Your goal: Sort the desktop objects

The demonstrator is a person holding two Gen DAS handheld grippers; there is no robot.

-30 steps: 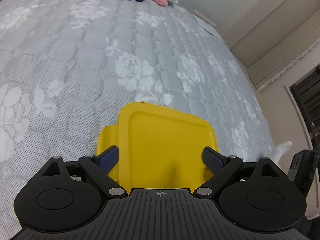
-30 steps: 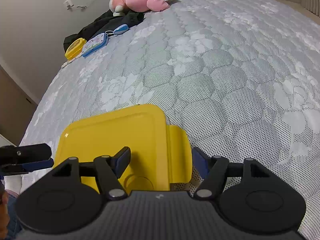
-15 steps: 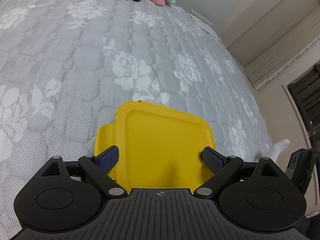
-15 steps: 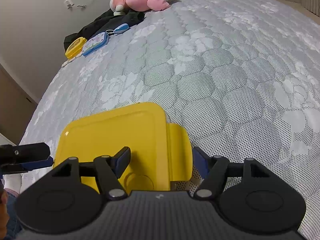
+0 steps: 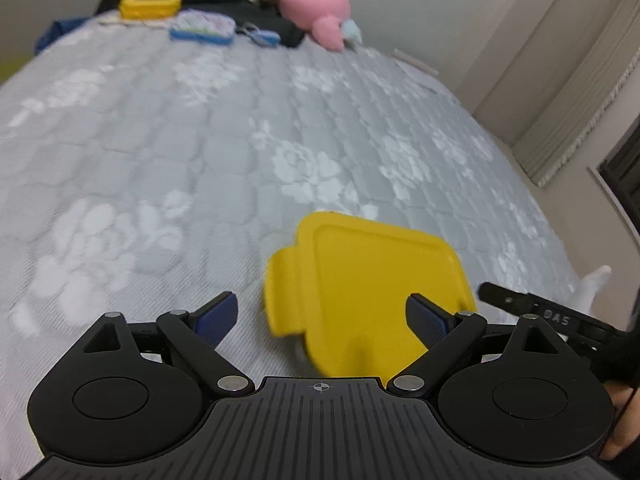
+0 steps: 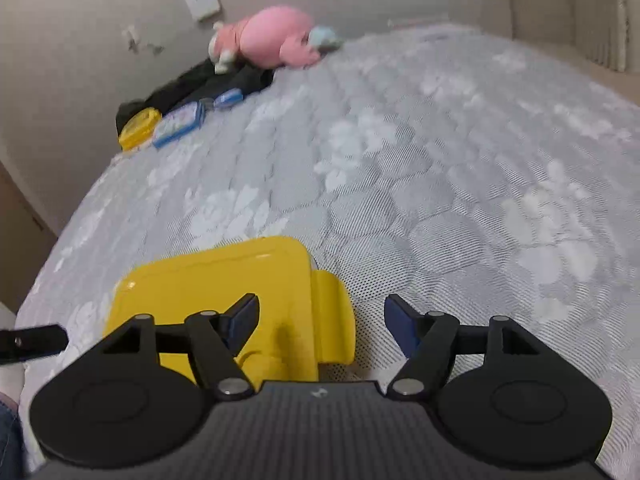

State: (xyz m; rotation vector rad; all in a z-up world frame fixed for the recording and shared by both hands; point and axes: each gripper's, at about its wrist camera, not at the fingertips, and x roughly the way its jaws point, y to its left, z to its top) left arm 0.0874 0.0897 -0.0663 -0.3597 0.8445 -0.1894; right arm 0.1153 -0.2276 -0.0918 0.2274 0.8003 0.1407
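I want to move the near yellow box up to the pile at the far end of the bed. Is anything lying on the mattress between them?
Nothing visible does. Between the yellow box and the far pile, the small yellow case and the blue pouch, the grey mattress shows only bare quilted fabric. Both views agree, though they are blurred.

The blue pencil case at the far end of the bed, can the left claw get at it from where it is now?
Probably yes, given a long reach. The left claw is open and holds nothing, and bare quilted mattress lies between it and the blue pencil case. The yellow container sits to the right of that line.
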